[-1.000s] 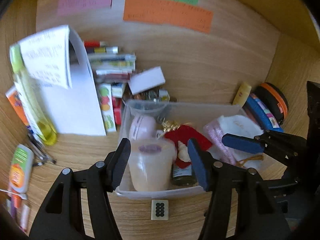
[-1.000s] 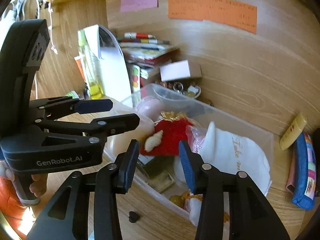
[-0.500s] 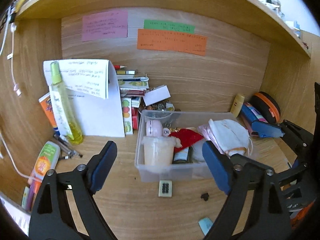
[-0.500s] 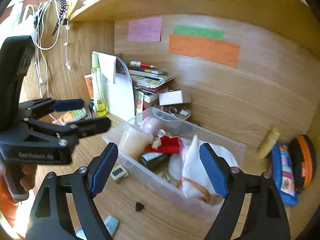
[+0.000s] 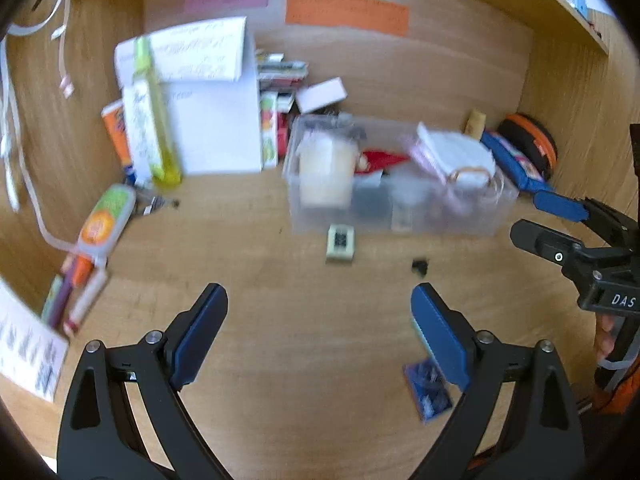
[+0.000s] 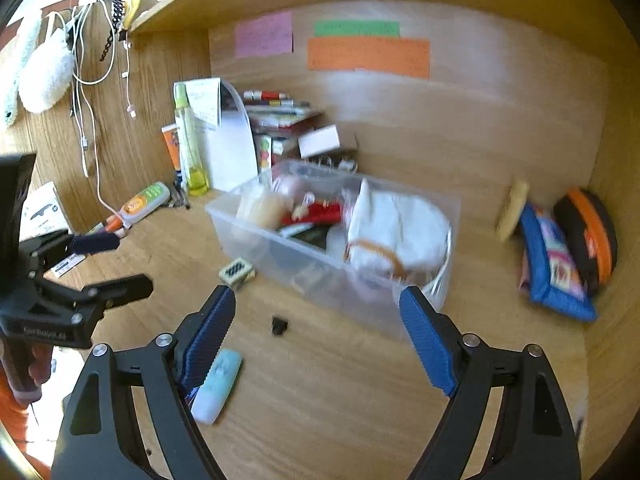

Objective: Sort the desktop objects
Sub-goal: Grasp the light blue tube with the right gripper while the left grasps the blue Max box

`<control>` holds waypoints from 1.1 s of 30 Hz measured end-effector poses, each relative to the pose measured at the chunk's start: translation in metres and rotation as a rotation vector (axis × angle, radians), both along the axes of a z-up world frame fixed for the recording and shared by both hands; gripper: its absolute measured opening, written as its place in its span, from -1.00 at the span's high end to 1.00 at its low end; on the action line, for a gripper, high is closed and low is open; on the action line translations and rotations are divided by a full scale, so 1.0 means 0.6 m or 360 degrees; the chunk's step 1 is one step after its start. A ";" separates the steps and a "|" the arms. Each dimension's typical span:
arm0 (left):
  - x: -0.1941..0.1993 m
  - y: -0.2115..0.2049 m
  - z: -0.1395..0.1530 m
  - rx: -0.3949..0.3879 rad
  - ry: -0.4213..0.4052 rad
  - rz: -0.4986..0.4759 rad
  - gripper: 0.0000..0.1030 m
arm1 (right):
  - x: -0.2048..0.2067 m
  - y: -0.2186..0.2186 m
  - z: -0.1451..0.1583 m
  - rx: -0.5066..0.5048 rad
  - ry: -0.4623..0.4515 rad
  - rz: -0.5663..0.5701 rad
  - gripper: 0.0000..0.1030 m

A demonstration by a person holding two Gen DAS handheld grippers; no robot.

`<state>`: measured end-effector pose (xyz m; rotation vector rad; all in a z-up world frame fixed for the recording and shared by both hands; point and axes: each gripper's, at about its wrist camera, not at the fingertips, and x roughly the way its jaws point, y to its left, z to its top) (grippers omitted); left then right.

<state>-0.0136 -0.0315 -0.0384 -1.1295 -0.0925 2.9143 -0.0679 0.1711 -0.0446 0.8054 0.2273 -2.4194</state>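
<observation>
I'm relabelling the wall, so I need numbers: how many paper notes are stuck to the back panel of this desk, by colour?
Pink paper note: 1
Green paper note: 1
Orange paper note: 1
Total: 3

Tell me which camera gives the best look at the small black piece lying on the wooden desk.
The right wrist view: the small black piece lies nearer and larger there, in front of the clear plastic bin. The left wrist view shows it smaller and blurrier.
</observation>
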 end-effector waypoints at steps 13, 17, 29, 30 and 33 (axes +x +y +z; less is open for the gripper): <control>0.061 -0.024 -0.050 0.0157 -0.0101 0.0061 -0.82 | 0.027 -0.077 -0.107 0.0111 -0.0274 0.0172 -0.45; 0.059 -0.019 -0.055 0.0176 -0.0119 0.0052 -0.82 | 0.025 -0.093 -0.119 0.0188 -0.0277 0.0165 0.13; 0.056 0.031 -0.073 0.0161 -0.0180 -0.0083 -0.82 | 0.043 -0.093 -0.132 0.0282 -0.0270 0.0249 0.58; 0.055 0.040 -0.072 0.0153 -0.0178 -0.0101 -0.82 | 0.041 -0.085 -0.131 0.0282 -0.0263 0.0237 0.58; 0.050 0.059 -0.076 0.0123 -0.0185 -0.0143 -0.82 | 0.033 -0.057 -0.130 0.0250 -0.0275 0.0183 0.58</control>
